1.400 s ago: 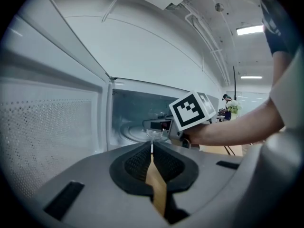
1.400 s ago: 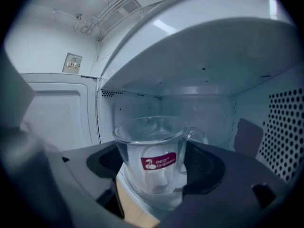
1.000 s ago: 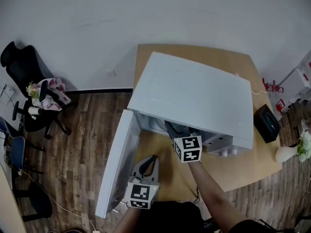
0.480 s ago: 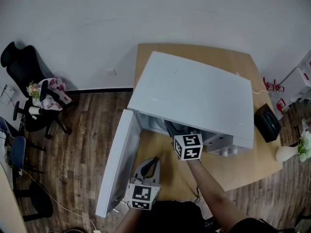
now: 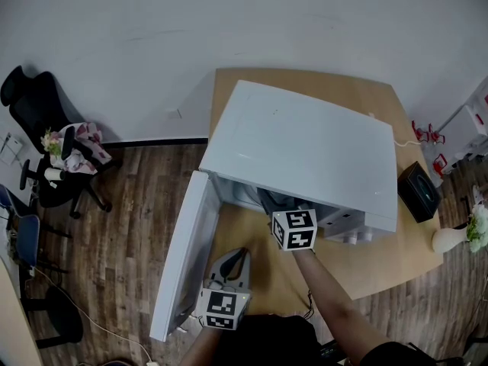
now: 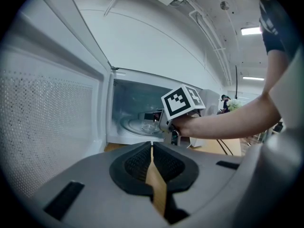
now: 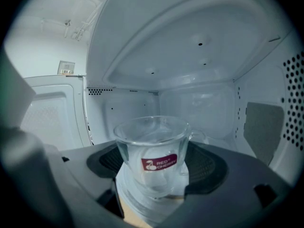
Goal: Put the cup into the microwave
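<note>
A clear glass cup point(image 7: 152, 148) with a red label stands upright between my right gripper's point(image 7: 154, 177) jaws, which are shut on it. It is inside the white microwave's cavity point(image 7: 199, 99), near the front. In the head view the right gripper point(image 5: 280, 206) reaches under the microwave's top point(image 5: 305, 147), and the cup is hidden there. My left gripper point(image 5: 236, 258) hangs shut and holds nothing, in front of the open door point(image 5: 183, 254). In the left gripper view its jaws point(image 6: 152, 159) meet, and the glass turntable point(image 6: 137, 126) shows beyond them.
The microwave sits on a wooden table point(image 5: 381, 265). A black box point(image 5: 418, 193) and a white vase with flowers point(image 5: 457, 239) stand at the table's right end. A black office chair point(image 5: 46, 128) stands on the wooden floor at the left.
My right gripper has edged slightly deeper into the microwave with the cup. The left gripper has barely moved.
</note>
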The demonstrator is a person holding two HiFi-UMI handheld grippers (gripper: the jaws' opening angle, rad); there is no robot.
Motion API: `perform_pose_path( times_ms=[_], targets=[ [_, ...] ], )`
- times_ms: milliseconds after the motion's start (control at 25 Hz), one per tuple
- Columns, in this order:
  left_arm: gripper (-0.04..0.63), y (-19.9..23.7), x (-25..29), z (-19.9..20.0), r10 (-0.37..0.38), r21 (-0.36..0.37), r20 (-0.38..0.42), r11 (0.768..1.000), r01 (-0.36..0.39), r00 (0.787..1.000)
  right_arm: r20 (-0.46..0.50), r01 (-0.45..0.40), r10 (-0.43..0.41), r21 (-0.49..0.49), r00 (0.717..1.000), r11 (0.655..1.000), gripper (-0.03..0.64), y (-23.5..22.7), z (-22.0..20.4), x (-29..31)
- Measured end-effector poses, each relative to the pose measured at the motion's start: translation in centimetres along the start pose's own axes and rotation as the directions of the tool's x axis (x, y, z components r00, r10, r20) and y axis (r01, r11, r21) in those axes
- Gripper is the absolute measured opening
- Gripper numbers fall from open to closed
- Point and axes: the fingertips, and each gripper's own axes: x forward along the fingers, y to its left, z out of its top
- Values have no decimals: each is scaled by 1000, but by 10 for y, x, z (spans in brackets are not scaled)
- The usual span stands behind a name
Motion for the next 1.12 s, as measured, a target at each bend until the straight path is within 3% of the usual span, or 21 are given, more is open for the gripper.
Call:
perform_pose_path(
  times_ms=[1120],
  targets=[
    [14,-22,-21,-5,-24,35,6,999,24,1000,-23,16,-15,18,1000,1000,348,4,-20,-45]
  ],
)
